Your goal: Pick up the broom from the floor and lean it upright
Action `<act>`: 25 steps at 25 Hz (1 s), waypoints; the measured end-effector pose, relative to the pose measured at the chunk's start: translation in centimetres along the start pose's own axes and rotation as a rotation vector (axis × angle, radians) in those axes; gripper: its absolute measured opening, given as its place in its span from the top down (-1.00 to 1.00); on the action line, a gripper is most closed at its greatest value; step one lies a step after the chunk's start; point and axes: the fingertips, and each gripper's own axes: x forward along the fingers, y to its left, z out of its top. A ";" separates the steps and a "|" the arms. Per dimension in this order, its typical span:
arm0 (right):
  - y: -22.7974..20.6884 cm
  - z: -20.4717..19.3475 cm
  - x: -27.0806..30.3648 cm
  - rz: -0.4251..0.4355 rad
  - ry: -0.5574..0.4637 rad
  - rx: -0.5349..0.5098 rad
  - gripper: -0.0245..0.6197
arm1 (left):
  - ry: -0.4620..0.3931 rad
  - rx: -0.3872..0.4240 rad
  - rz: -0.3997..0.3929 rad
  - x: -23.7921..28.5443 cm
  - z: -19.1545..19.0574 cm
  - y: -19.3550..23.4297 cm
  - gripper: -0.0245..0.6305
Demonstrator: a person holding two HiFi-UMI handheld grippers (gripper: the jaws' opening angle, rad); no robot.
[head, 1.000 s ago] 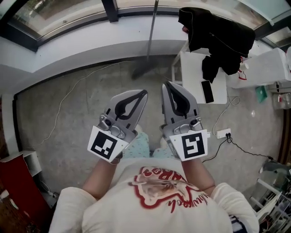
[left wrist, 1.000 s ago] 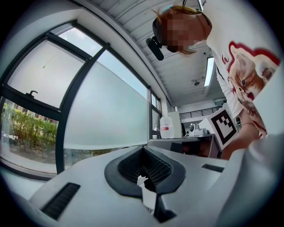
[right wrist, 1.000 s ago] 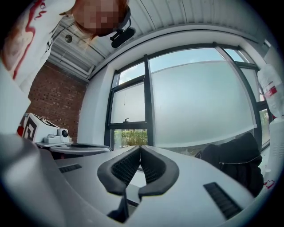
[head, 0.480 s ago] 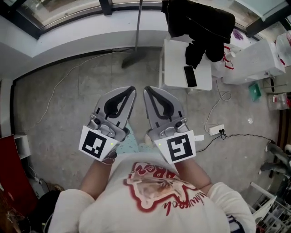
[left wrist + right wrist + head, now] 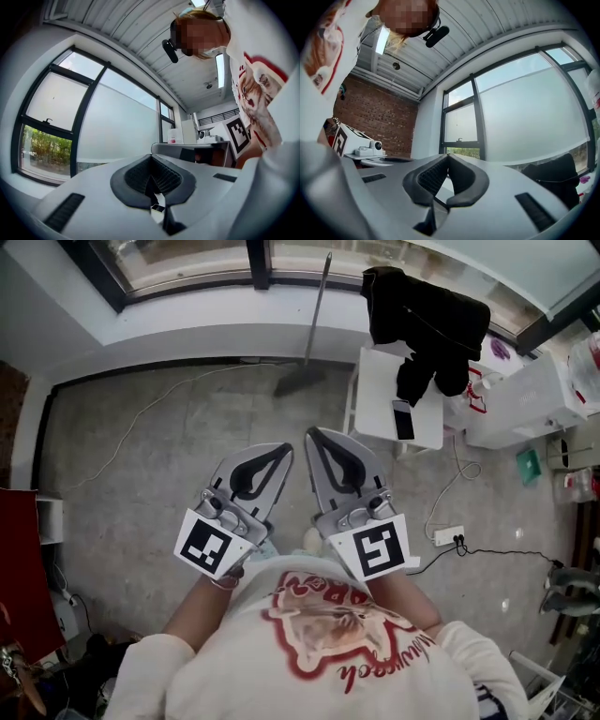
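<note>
Floor (image 5: 141,474): bare concrete, rough, mottled grey, matt. Broom (image 5: 302,381): slim smooth handle, dark bristly head. Left hand-held gripper (image 5: 284,450), right hand-held gripper (image 5: 312,434): matt grey plastic shells, black ribbed rubbery pads. Jacket (image 5: 427,310): black cloth, matt. Surface (image 5: 375,395): smooth white. Phone (image 5: 403,419): glossy black. Shirt (image 5: 309,662): white cloth, red print. Wall (image 5: 375,112): rough brick.

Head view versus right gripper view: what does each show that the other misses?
Head view only: the broom leaning upright against the window wall, the floor, the white table. Right gripper view only: the ceiling and the camera on the person's head. Both: the right gripper, jaws shut and empty, and the black jacket.
</note>
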 end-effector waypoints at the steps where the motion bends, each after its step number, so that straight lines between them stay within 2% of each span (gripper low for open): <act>1: 0.7 0.2 0.3 0.007 0.001 0.000 0.85 | -0.003 0.009 -0.002 -0.4 0.6 0.3 0.88; 5: 3.0 0.7 2.2 0.020 0.003 0.013 0.85 | -0.023 0.030 0.017 -2.3 2.3 2.4 0.88; 10: 4.4 1.3 3.6 0.021 -0.001 -0.037 0.85 | -0.019 0.051 -0.001 -3.4 3.0 3.7 0.88; 25: 4.5 0.9 3.9 -0.009 0.019 -0.060 0.85 | -0.050 0.042 -0.045 -3.2 3.4 3.9 0.88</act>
